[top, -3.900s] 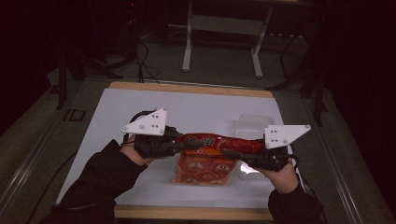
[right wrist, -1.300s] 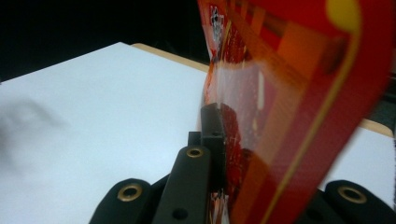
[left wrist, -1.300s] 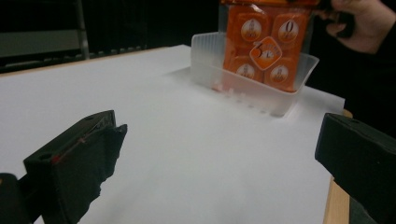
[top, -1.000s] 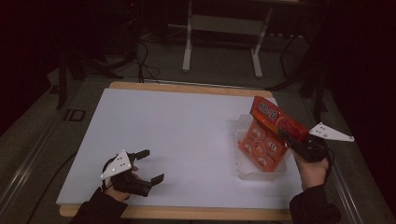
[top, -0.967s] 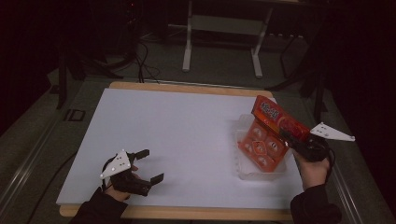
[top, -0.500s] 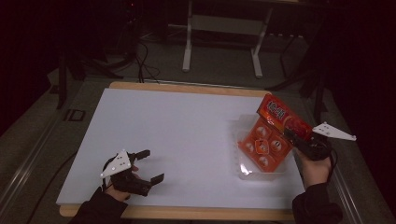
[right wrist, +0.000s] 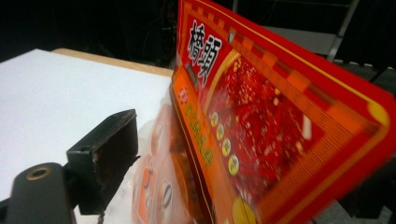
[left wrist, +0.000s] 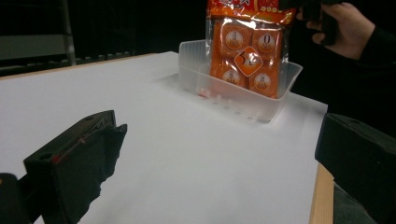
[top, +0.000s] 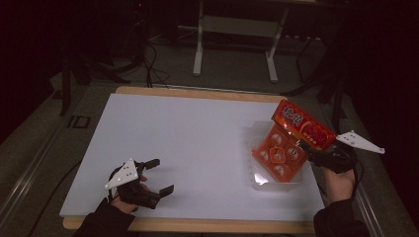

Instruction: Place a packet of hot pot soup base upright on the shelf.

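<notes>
Right now I'm holding the orange snack packet (top: 286, 148) by its red header with my right gripper (top: 316, 152), fingers clamped on the top edge, so the packet is hanging down with its long axis running from the header at my fingers toward the clear plastic tray (top: 257, 180) at the right side of the desk (top: 188, 138). Its lower end is sitting inside the tray, and the packet is leaning tilted rather than lying flat; lowering it is my guess for the next move. My left gripper (top: 153, 175) is resting well apart at the near left corner, fingers spread wide and holding nothing, so the right hand is clearly the nearer one. From the left gripper view I'm seeing the packet (left wrist: 245, 51) standing up within the tray's walls (left wrist: 280, 100), while the right gripper view is giving me the printed header (right wrist: 261, 116) close up against one finger (right wrist: 109, 149).
</notes>
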